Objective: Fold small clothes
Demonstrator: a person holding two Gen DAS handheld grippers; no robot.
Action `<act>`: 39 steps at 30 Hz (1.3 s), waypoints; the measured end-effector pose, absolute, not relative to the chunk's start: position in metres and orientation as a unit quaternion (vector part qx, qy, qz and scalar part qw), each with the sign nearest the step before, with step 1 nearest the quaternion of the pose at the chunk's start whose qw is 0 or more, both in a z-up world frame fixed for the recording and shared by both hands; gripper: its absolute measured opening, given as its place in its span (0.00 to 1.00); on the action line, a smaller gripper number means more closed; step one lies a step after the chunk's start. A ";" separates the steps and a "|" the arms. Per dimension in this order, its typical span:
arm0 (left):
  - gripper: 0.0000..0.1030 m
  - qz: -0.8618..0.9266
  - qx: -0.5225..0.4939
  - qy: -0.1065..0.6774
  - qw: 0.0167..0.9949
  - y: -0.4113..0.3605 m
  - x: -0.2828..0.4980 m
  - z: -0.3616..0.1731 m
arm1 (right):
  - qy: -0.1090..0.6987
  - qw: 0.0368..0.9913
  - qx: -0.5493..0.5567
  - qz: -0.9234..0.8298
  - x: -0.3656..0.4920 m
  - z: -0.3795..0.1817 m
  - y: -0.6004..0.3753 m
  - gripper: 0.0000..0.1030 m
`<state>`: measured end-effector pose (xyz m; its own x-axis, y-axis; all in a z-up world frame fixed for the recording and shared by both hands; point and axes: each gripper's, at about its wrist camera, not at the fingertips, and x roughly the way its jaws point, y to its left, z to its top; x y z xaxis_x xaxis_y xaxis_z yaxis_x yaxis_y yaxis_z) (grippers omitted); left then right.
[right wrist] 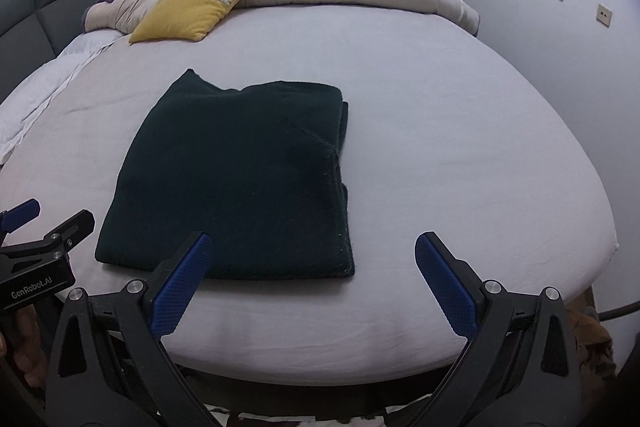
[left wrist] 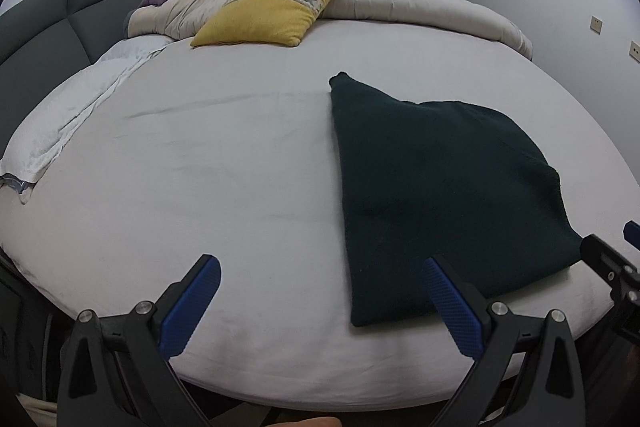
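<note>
On the bed (right wrist: 440,107), near its front edge, lies a dark garment (right wrist: 240,179), folded into a flat block. Both grippers hover over that front edge with jaws spread wide, holding nothing and touching no cloth.

From the right wrist view, the garment sits ahead and a little left of the right gripper (right wrist: 308,267); its near edge lies just past the left blue finger (right wrist: 180,287), while the right finger stands over bare sheet. From the left wrist view, the garment (left wrist: 440,195) lies ahead and to the right of the left gripper (left wrist: 320,303), with its near corner just beyond the right blue finger (left wrist: 452,311).

Only the right view shows the stacked layers along the garment's right side and a squarer outline. The left view shows it as a slanted shape, with a peak at the far left corner. Each view catches the other gripper at its edge: the right gripper (left wrist: 612,263) by the garment's near right corner, the left gripper (right wrist: 36,247) just off its near left corner.

The garment's long axis runs away from the grippers toward a yellow pillow (right wrist: 196,3), its raised corner pointing far left.
</note>
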<state>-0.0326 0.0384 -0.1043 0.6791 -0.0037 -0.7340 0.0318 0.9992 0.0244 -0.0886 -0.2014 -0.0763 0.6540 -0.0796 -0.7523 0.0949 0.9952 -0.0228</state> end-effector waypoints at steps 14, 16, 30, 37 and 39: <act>1.00 -0.009 0.016 0.400 0.916 0.041 -0.030 -0.099 | 0.415 0.909 0.010 -0.048 -0.087 -0.077 -0.191 1.00; 1.00 -0.010 0.016 0.400 0.916 0.042 -0.029 -0.099 | 0.415 0.908 0.010 -0.048 -0.087 -0.077 -0.191 1.00; 1.00 -0.010 0.015 0.400 0.917 0.042 -0.028 -0.098 | 0.416 0.908 0.013 -0.049 -0.092 -0.078 -0.185 1.00; 1.00 -0.009 0.014 0.399 0.917 0.041 -0.030 -0.098 | 0.415 0.908 0.014 -0.048 -0.093 -0.078 -0.183 1.00; 1.00 -0.008 0.013 0.400 0.917 0.041 -0.030 -0.098 | 0.416 0.908 0.014 -0.048 -0.093 -0.078 -0.182 1.00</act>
<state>-0.0300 0.0410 -0.0976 0.6805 -0.0049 -0.7327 0.0259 0.9995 0.0174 -0.0935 -0.1822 -0.0775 0.6500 -0.0763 -0.7561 0.0995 0.9949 -0.0148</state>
